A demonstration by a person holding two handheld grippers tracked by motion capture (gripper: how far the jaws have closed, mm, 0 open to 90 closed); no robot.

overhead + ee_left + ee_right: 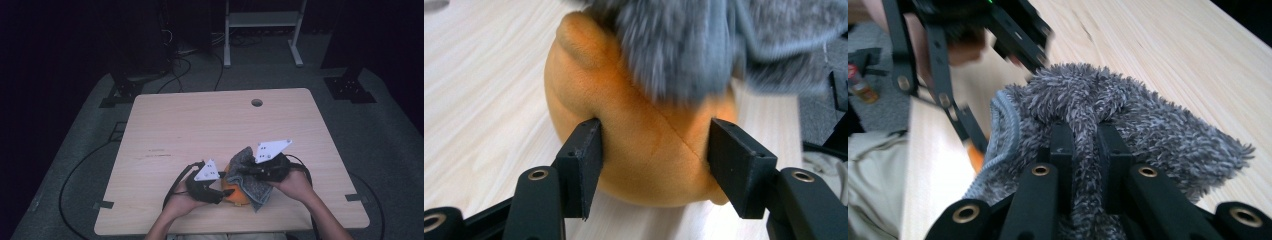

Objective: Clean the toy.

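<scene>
A round orange plush toy [644, 140] rests on the wooden table [200, 125] near its front edge. My left gripper [654, 165] is shut on the toy, a black pad pressing into each side. A fluffy grey cloth [1128, 115] drapes over the top of the toy [234, 192]. My right gripper [1085, 145] is shut on a fold of that cloth. In the high view the left gripper [220, 189] comes in from the toy's left, and the right gripper [248, 170] holds the cloth [245, 162] from the right. Most of the toy is hidden beneath the cloth.
The table has a small round hole [257, 102] near its far edge, and its front edge lies just below the hands. Cables run over the dark floor around it. A white metal stand [262, 20] is behind the table.
</scene>
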